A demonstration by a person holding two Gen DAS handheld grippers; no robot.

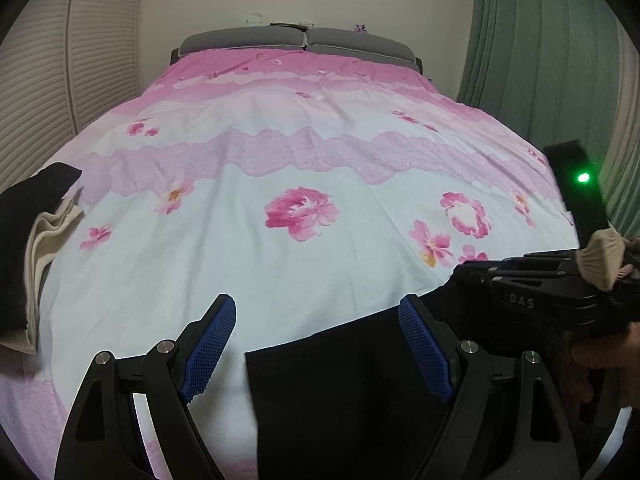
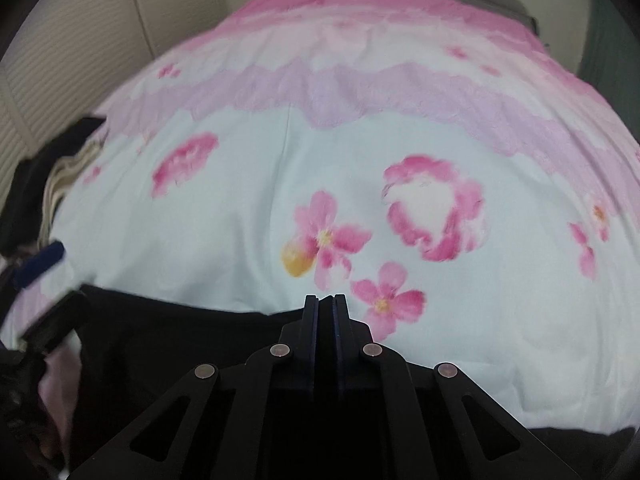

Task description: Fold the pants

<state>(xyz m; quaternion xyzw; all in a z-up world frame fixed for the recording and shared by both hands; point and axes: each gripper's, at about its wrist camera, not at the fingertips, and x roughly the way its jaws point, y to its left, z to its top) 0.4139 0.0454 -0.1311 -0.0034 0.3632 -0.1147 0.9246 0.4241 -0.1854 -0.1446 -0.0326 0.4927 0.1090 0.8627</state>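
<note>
Black pants (image 1: 340, 392) lie at the near edge of the floral bed sheet (image 1: 304, 152). My left gripper (image 1: 318, 344) is open, its blue pads on either side of the pants' near corner, just above the cloth. My right gripper (image 2: 326, 304) is shut on the pants' edge (image 2: 180, 336); dark cloth runs left from its jaws. The right gripper body shows in the left wrist view (image 1: 532, 292) to the right. One blue pad of the left gripper shows in the right wrist view (image 2: 38, 264) at the far left.
A stack of folded black and cream clothes (image 1: 36, 240) sits at the bed's left edge and also shows in the right wrist view (image 2: 60, 168). Grey pillows (image 1: 304, 40) lie at the head. A louvered door (image 1: 52, 80) stands left, green curtains (image 1: 540, 60) right.
</note>
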